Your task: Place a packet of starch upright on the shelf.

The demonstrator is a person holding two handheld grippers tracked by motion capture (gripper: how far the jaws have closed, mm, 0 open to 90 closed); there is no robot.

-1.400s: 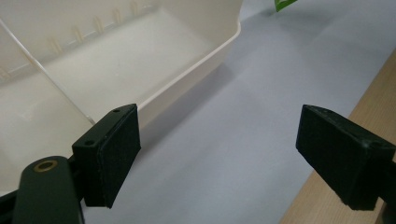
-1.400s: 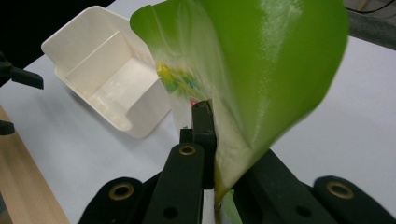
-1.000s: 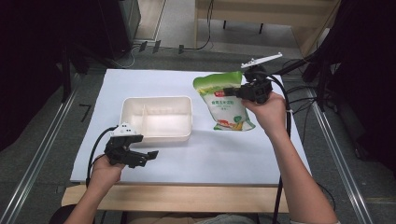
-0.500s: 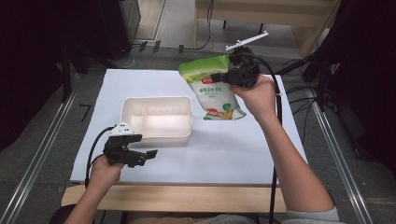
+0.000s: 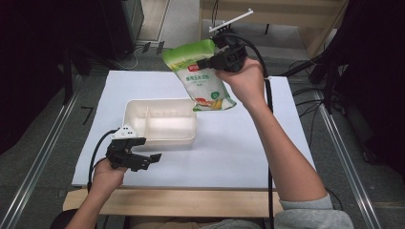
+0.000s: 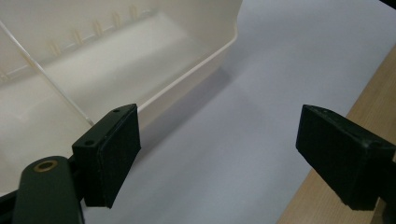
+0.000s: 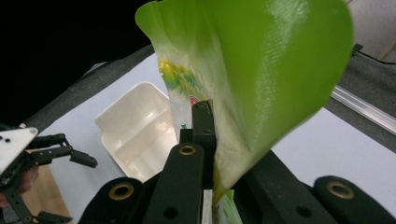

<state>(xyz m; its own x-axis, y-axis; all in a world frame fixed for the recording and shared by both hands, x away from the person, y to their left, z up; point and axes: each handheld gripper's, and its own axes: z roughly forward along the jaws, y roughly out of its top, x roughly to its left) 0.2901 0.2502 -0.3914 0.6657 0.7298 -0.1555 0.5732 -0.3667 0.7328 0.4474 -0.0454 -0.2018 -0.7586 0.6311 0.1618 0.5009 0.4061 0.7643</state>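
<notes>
White sheeting covers the table (image 5: 248,157), dark floor around it. Right gripper (image 5: 206,62) pinches the green-topped white plastic food pouch (image 5: 200,76) by its edge, holding it aloft at the far side, above the cream divided plastic tray (image 5: 162,138) (presumably for loading into it). Pouch hangs tilted, top curling over, printed panel glossy. Left gripper (image 5: 152,158) rests near the tray's near-left corner, jaws spread, holding nothing.

White sheet (image 5: 229,148) covers most of the tabletop. Bare wooden edge (image 5: 181,202) along near side. Grey floor beyond, metal rails (image 5: 38,157) left and right. Cables (image 5: 310,90) far right.
</notes>
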